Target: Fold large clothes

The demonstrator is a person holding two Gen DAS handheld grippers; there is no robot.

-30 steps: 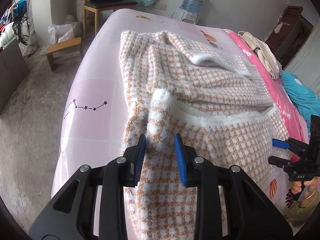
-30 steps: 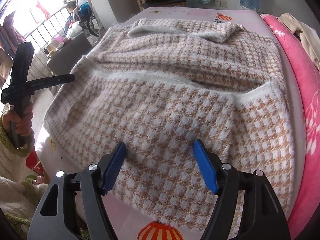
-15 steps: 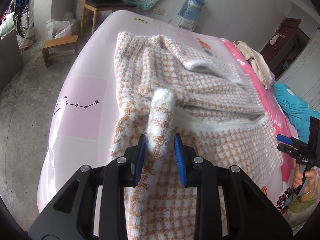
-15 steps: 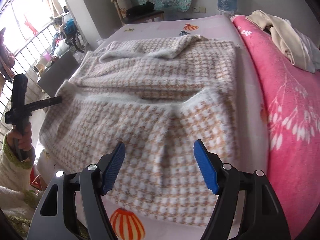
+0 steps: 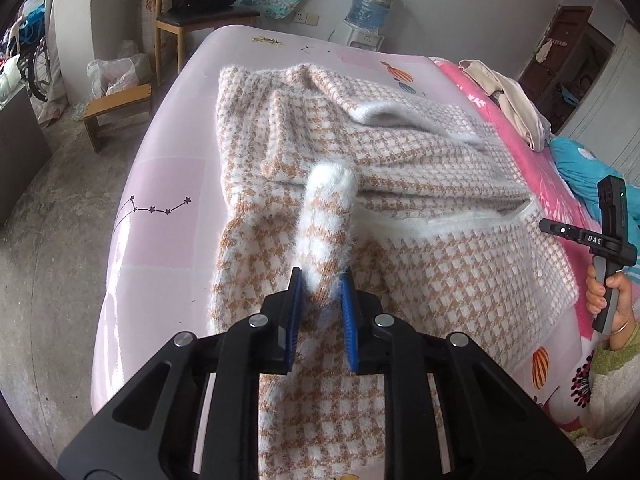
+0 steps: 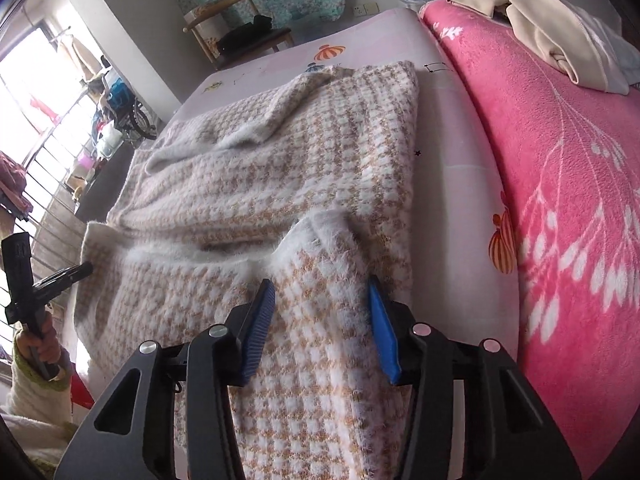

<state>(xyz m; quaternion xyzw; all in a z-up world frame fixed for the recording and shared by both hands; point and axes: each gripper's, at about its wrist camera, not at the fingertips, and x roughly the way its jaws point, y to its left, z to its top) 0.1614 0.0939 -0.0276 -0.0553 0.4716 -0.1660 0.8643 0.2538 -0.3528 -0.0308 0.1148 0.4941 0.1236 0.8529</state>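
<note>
While the fuzzy tan-and-white houndstooth sweater [image 5: 420, 184] lies spread across the pink bedsheet [image 5: 168, 184], the left gripper [image 5: 320, 284] is clamped on a raised fold of its near left edge, the cloth standing up between the two blue pads [image 5: 297, 292] and drooping forward over the body of the garment. Over the sweater's near right corner, the right gripper [image 6: 322, 300] has its jaws spread wide, the white-trimmed corner flap [image 6: 320, 248] sitting in the gap between them; whether the pads touch the cloth I cannot tell. A pink floral blanket [image 6: 568, 184] lies beside the sweater's right edge
</note>
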